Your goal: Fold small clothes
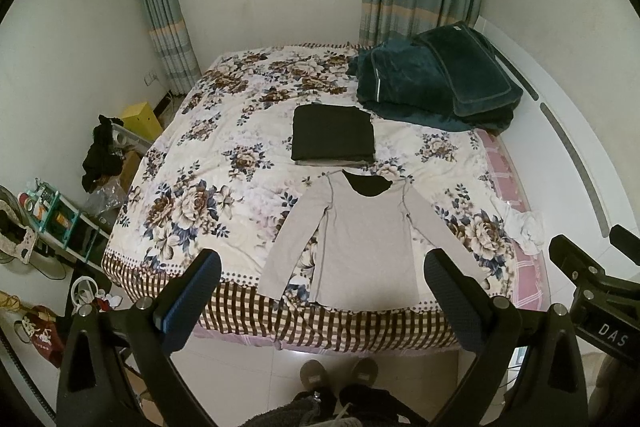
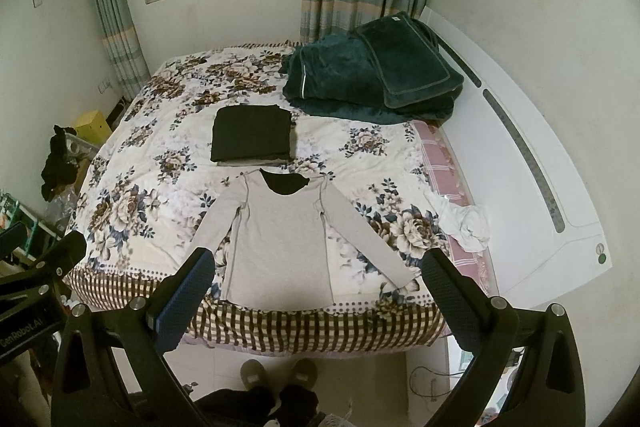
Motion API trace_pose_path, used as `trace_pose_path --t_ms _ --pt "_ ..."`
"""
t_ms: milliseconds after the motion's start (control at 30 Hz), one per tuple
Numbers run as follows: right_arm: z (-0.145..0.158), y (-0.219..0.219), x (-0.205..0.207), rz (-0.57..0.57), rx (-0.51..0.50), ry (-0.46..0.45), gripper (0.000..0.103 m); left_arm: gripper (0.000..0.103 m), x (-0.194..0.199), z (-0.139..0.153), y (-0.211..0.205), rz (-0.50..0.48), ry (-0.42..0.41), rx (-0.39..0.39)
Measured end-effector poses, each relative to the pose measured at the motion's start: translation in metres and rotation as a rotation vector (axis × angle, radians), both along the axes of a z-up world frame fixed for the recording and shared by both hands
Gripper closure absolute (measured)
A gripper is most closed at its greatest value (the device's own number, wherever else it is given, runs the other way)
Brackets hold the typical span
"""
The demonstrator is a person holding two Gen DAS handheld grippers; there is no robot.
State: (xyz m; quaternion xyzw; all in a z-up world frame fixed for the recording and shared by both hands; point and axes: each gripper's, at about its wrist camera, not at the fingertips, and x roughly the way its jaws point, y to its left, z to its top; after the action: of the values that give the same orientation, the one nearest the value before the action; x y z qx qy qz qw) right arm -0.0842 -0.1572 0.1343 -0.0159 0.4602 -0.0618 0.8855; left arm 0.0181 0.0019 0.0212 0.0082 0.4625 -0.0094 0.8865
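Note:
A grey long-sleeved shirt (image 1: pixel 362 239) lies flat on the floral bedspread (image 1: pixel 208 163), neck away from me, sleeves spread, hem at the near bed edge. It also shows in the right wrist view (image 2: pixel 280 243). Beyond it sits a folded black stack (image 1: pixel 333 139), seen too in the right wrist view (image 2: pixel 252 135). My left gripper (image 1: pixel 324 291) is open and empty, held above the near bed edge. My right gripper (image 2: pixel 316 291) is open and empty, also short of the shirt's hem.
A dark green blanket pile (image 1: pixel 436 83) lies at the far right of the bed. A crumpled white cloth (image 1: pixel 526 231) lies at the right bed edge. Clutter and a shelf (image 1: pixel 56 219) stand on the floor to the left. My slippered feet (image 1: pixel 340 375) stand below the bed.

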Motion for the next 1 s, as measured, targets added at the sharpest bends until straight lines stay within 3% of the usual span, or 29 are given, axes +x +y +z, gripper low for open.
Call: trace_pose_path --t_ms 433,633,767,867,1000 --pt "0.001 -0.001 -0.001 0.000 0.002 -0.005 0.000 0.000 -0.002 0.006 -0.008 -0.006 -0.009 0.000" --pt "-0.005 -0.001 0.008 -0.026 0.017 0.010 0.000 0.000 0.016 -0.002 -0.009 0.006 -0.022 0.009" --pt "-0.031 -0.013 0.032 -0.091 0.057 0.049 0.000 0.000 0.041 -0.035 -0.005 0.029 -0.050 0.048" --pt "-0.055 -0.046 0.065 -0.189 0.087 0.101 0.000 0.000 0.070 -0.088 -0.007 0.041 -0.034 0.111" --pt "-0.150 -0.127 0.086 -0.382 0.125 0.183 0.000 0.000 0.111 -0.163 -0.018 0.045 0.037 0.153"
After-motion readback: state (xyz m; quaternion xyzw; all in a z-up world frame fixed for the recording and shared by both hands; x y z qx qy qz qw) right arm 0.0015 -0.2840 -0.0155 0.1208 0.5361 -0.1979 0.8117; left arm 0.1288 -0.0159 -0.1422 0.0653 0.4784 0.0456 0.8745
